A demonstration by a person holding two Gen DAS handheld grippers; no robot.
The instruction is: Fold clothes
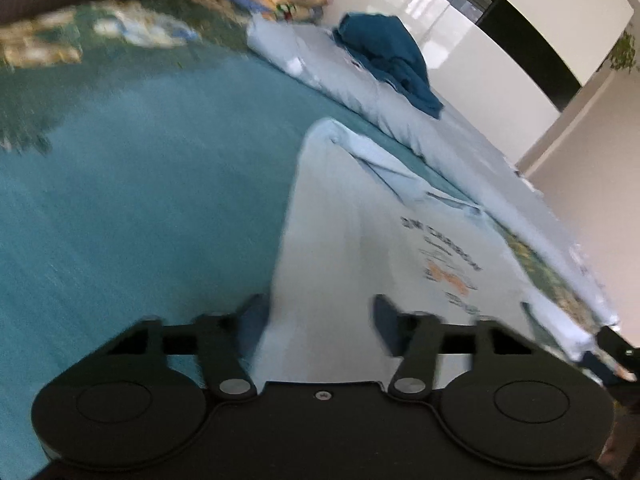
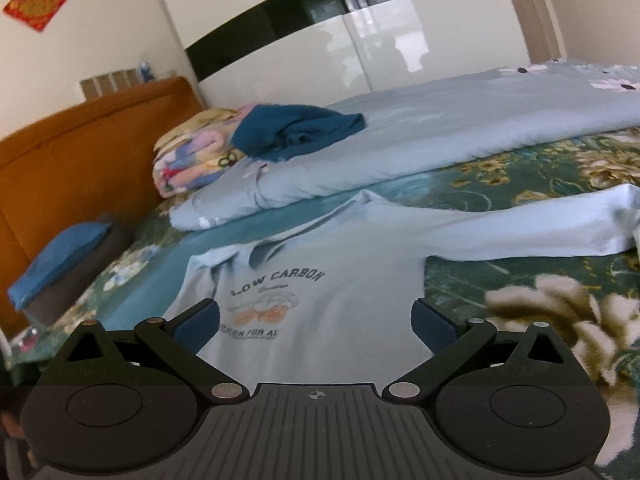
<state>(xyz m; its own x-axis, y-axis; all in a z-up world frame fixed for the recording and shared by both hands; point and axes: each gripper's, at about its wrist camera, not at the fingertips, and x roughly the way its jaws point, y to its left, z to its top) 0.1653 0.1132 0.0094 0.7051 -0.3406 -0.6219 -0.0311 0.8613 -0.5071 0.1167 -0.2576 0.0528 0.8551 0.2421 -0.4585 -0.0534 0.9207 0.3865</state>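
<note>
While the pale blue printed T-shirt lies flat on the green floral bedspread | left gripper jaws part-closed astride its hem, pads apparently not pressing | right gripper spread wide over its chest.

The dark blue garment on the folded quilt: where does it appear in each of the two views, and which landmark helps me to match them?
Left wrist view: dark blue garment, upper right of centre, on the pale quilt.
Right wrist view: dark blue garment, upper left of centre, on the same quilt.
Shared landmark: the light blue shirt with its printed chest, lying in front of the fingers.
</note>
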